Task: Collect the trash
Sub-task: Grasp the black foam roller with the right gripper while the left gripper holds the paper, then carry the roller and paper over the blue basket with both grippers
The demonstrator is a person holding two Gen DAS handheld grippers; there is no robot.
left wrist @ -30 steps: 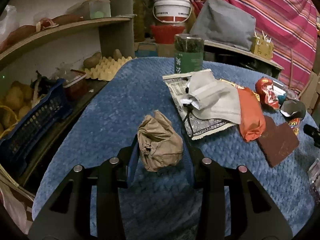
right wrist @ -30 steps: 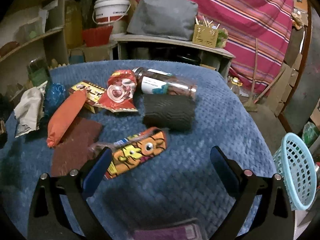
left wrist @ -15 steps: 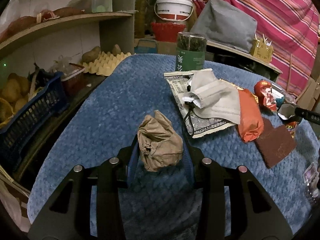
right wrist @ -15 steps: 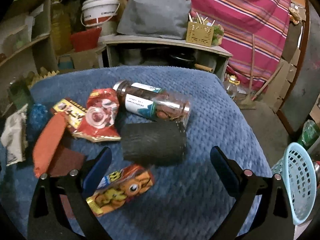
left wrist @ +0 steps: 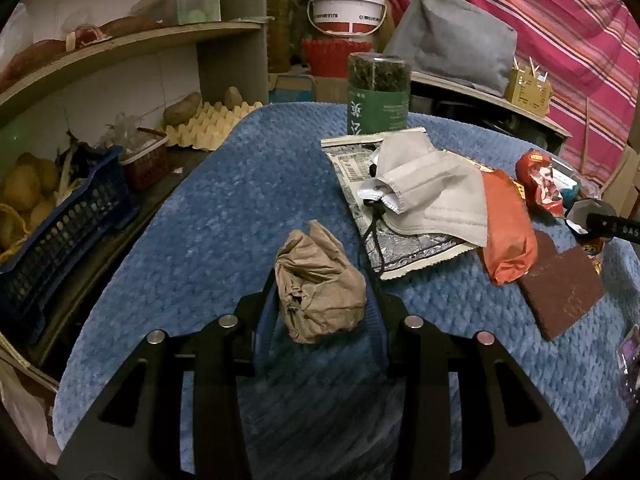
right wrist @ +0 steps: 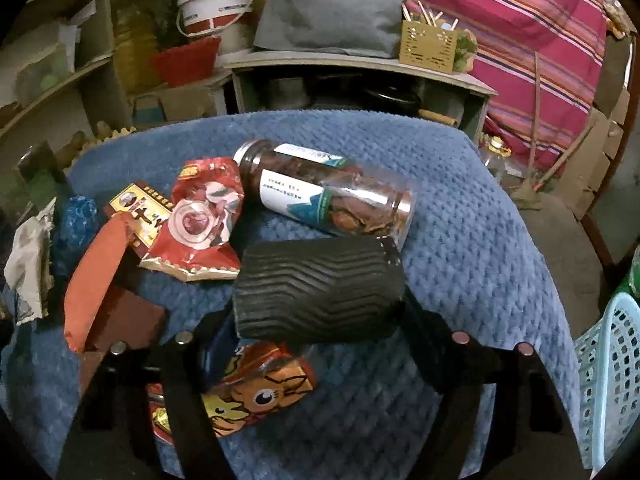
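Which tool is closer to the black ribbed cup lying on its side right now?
Right. The right tool has just been closing around the black ribbed cup, which lies between its fingers. The left tool is across the blue cloth, holding a crumpled brown paper ball.

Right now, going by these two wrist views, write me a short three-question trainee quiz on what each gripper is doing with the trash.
1. True or false: the left gripper is clamped on the crumpled brown paper ball.
2. What lies between the fingers of the right gripper? A) the clear jar B) the black ribbed cup C) the red snack packet
3. Fill in: the pale blue ____ stands off the right edge of the blue cloth.

Key: 1 true. 2 B; the jaws have just been closing around it, though whether the pads press yet I cannot tell. 3 basket.
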